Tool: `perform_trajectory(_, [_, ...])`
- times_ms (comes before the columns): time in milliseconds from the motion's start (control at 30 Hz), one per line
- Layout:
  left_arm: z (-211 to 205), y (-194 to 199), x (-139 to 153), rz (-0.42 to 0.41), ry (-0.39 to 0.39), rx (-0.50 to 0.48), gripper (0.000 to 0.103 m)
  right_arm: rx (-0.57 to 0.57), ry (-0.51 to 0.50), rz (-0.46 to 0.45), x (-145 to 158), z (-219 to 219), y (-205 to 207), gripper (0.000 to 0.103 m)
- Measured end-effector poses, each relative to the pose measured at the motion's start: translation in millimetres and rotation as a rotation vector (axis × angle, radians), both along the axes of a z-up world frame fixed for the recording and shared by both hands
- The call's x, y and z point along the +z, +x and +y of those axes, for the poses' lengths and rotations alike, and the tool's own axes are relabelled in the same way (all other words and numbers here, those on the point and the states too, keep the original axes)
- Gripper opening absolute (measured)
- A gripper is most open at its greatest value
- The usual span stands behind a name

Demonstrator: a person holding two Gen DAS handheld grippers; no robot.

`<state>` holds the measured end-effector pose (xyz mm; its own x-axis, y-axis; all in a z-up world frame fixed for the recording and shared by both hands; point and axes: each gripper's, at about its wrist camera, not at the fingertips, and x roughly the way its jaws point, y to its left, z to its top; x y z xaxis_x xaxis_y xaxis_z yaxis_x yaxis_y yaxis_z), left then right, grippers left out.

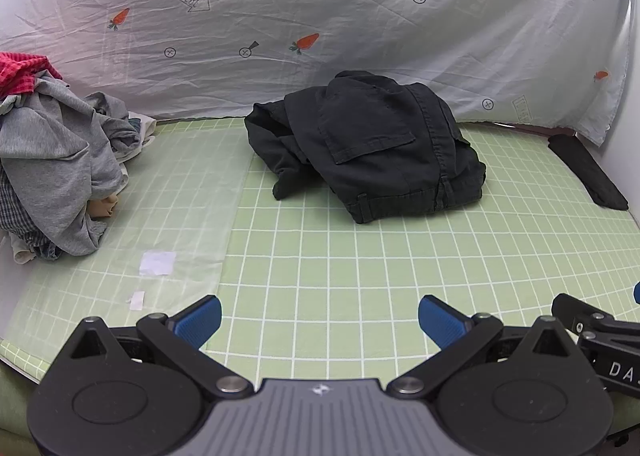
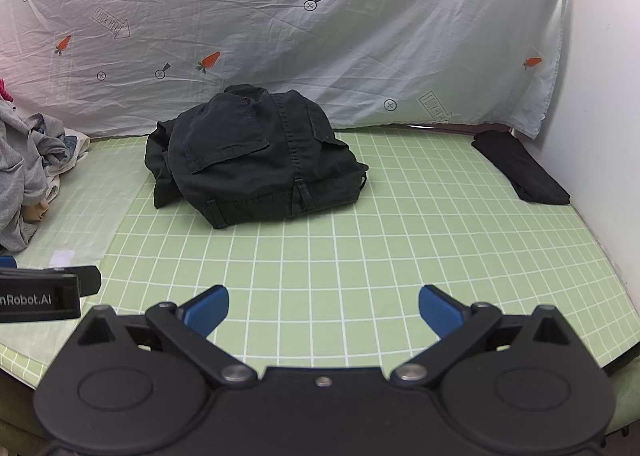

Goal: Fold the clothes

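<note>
Black trousers (image 1: 372, 148) lie in a crumpled heap at the back middle of the green grid mat (image 1: 320, 276), waistband towards me; they also show in the right wrist view (image 2: 256, 160). My left gripper (image 1: 320, 320) is open and empty, low over the mat's near edge, well short of the trousers. My right gripper (image 2: 324, 312) is open and empty beside it, also well short of the trousers. Part of the right gripper shows at the left wrist view's right edge (image 1: 600, 336).
A pile of grey, checked and red clothes (image 1: 48, 164) sits at the left. A folded black garment (image 1: 588, 172) lies at the back right by the white wall. A carrot-print sheet (image 1: 320, 24) hangs behind. White tape patches (image 1: 158, 262) lie on the mat.
</note>
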<state>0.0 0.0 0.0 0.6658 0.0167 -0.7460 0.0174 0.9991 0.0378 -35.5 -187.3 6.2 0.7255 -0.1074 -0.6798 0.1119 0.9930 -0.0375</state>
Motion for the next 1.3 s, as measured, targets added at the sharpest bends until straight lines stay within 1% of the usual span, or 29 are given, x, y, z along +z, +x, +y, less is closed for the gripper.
perform_trajectory(67, [0.0,0.1,0.4,0.006,-0.008,0.0,0.103,0.0,0.0,-0.002,0.0,-0.3,0.1,0.102])
perform_trajectory(1300, [-6.8,-5.0,3.1,-0.003,0.005,-0.026,0.103,-0.014,-0.002,0.001,2.3,-4.5,-5.3,0.102])
